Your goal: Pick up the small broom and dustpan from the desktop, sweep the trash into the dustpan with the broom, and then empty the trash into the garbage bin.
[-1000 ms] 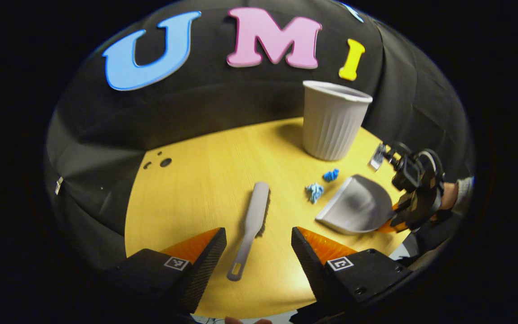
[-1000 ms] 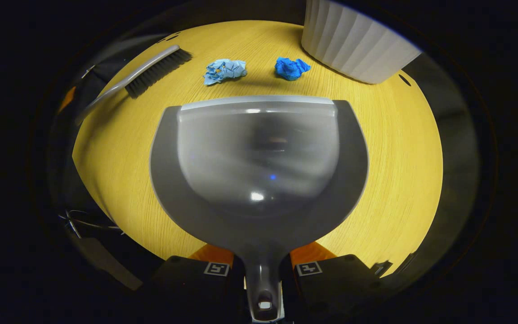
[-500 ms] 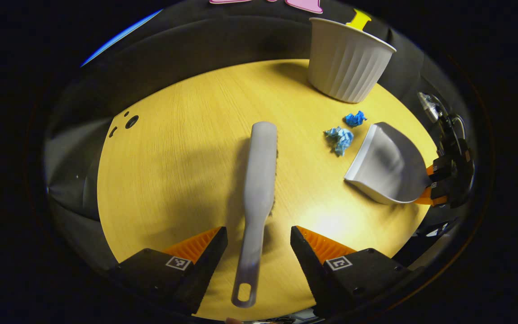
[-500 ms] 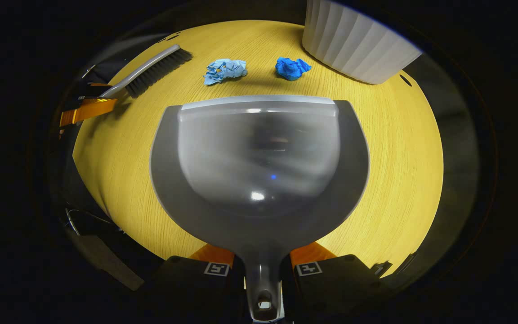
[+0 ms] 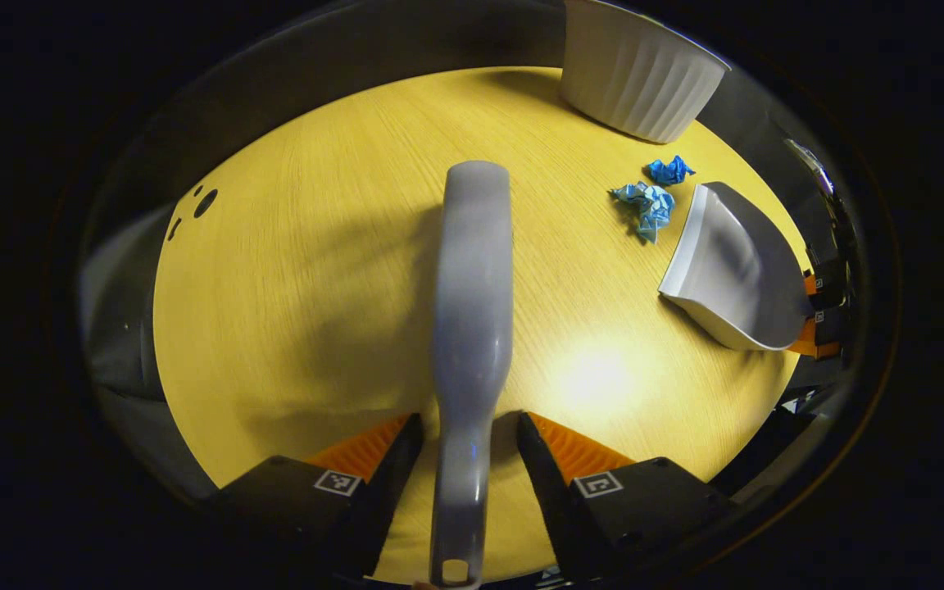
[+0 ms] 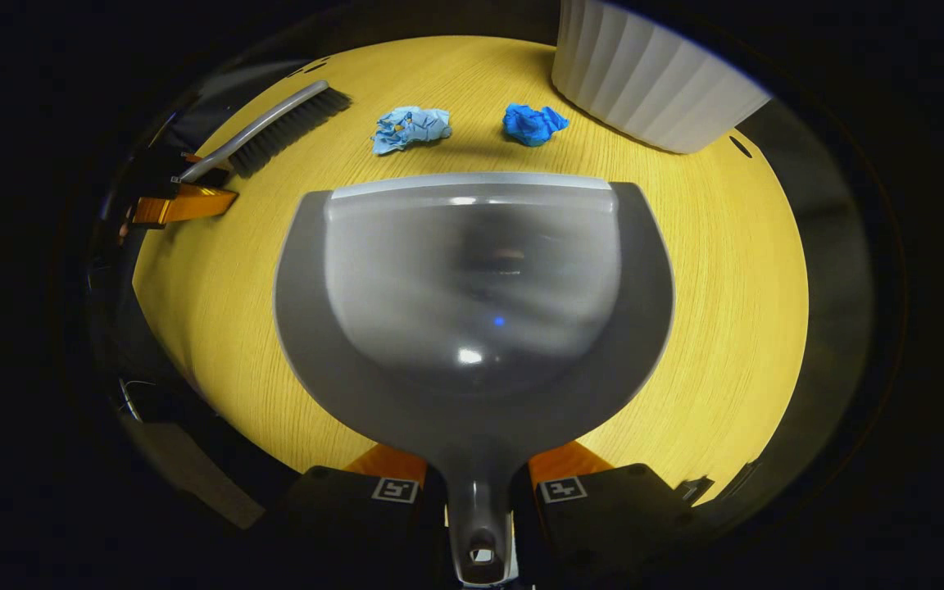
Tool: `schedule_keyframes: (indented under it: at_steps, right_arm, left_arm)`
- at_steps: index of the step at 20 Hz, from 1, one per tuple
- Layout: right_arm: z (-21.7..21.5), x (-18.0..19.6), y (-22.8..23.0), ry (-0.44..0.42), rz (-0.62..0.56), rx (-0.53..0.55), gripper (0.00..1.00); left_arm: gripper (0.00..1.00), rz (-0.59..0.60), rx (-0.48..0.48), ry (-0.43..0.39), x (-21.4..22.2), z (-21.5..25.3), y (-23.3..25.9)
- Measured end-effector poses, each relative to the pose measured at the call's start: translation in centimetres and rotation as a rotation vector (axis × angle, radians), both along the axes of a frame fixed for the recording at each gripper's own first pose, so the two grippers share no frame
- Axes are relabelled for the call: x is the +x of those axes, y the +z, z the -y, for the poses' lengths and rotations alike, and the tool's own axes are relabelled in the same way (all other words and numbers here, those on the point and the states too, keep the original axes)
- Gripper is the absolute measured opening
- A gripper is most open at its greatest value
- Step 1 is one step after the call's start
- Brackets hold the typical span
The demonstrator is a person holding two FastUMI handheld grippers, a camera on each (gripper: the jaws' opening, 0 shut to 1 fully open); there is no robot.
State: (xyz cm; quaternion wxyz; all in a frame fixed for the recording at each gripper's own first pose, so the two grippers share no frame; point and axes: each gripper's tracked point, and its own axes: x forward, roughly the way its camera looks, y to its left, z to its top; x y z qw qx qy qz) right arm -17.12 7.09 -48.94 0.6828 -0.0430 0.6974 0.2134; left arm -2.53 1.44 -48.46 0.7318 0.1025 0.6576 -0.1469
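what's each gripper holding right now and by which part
The right gripper clamps the grey plastic dustpan by its handle. The left gripper straddles the grey broom's handle, not closed.

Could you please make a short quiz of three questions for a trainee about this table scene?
1. True or false: the dustpan handle sits between the right gripper fingers.
2. How many blue paper scraps lie on the table?
3. The broom handle is: A) clamped tight, B) between the spread fingers of the left gripper, C) in the bin.

Key: 1 true; 2 two, a pale scrap and a darker scrap; 3 B.
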Motion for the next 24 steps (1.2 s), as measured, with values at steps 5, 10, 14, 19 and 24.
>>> schedule_keyframes:
  at_steps: [5, 10, 14, 19, 24]
  right_arm:
    - [0.0, 0.0, 0.1, 0.001, -0.001, -0.001, 0.39]
    - [0.0, 0.0, 0.2, 0.001, 0.002, -0.003, 0.39]
    - [0.1, 0.0, 0.1, 0.001, 0.004, -0.003, 0.39]
    - [0.0, -0.1, 0.0, 0.007, -0.009, -0.003, 0.39]
    - [0.0, -0.2, 0.0, 0.014, -0.043, 0.023, 0.31]
  left_arm:
    - [0.58, -0.038, 0.009, -0.047, 0.0, 0.0, -0.2]
    - [0.33, -0.061, 0.010, -0.084, 0.5, 0.0, 0.1]
    - [0.31, -0.013, 0.004, -0.104, 1.9, 0.7, -0.4]
    - [0.27, 0.008, -0.042, -0.206, 5.1, 5.1, -0.2]
    - [0.27, -0.004, -0.057, -0.357, 8.0, 9.9, -0.7]
